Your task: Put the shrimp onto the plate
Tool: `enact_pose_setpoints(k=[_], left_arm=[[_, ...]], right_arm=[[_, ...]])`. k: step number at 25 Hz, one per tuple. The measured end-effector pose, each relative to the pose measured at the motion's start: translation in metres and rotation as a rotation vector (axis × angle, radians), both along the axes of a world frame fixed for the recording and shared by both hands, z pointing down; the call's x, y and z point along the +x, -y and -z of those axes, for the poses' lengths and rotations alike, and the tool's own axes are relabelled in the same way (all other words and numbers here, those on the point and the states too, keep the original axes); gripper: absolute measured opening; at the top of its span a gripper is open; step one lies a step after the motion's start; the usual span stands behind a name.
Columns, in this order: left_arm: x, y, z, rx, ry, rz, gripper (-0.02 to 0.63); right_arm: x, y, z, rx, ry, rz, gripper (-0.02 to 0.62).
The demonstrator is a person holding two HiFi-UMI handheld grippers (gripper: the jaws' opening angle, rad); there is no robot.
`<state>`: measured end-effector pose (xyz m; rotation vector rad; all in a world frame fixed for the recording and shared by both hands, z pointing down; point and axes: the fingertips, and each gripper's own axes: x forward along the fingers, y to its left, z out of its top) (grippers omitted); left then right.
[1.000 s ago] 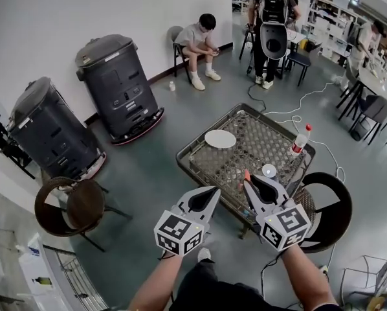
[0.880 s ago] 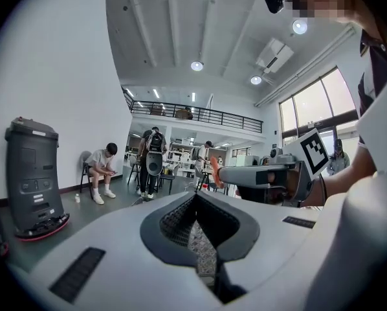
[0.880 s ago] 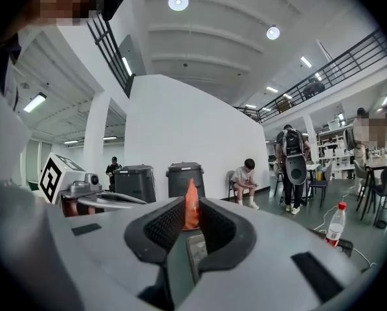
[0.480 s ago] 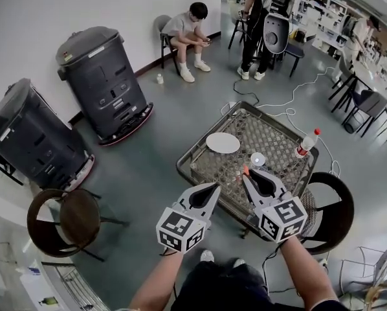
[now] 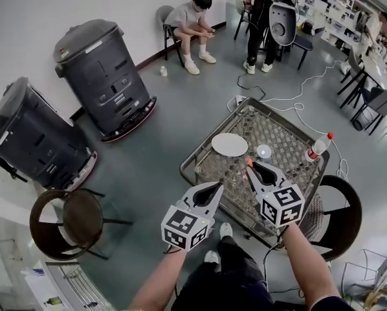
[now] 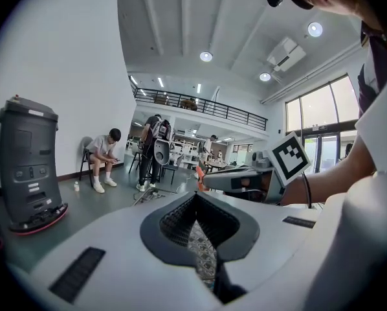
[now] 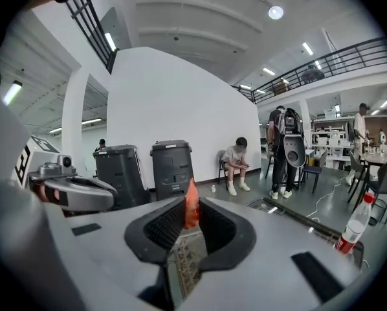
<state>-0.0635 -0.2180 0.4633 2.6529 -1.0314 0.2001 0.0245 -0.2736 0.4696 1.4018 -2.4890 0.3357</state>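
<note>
An orange shrimp (image 5: 248,162) (image 7: 191,209) sticks up between the tips of my right gripper (image 5: 250,166) (image 7: 191,203), which is shut on it. That gripper hangs over the near part of the wire-mesh table (image 5: 290,135), just short of the white round plate (image 5: 230,144) lying on the table's left side. My left gripper (image 5: 216,186) (image 6: 195,196) is shut with nothing in it, over the table's near left edge. The left gripper view also catches the shrimp (image 6: 199,172) at the right gripper's tip.
A small white round dish (image 5: 263,151) and a red-capped plastic bottle (image 5: 318,146) (image 7: 354,225) are on the table. Two dark bins (image 5: 103,76) stand to the left, round chairs (image 5: 70,219) at left and right. People (image 5: 193,18) and floor cables (image 5: 290,102) are beyond.
Both grippers have moved forward over the table. The shrimp in the right gripper is now closer to the plate. Both stay shut.
</note>
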Motion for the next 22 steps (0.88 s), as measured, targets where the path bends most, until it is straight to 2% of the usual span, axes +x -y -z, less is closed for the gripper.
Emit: enact_pose_setpoints(k=[13,22], left_arm=[[0.013,0.077,-0.068,-0.110,0.100,0.033,0.008],[0.014,0.101,-0.098,-0.206,0.139,0.070,0.008]], right_arm=[[0.015,0.132,-0.134,-0.224,-0.075,0.035,0.069],[0.004,0.184,-0.217,-0.368,-0.187,0.118,0.069]])
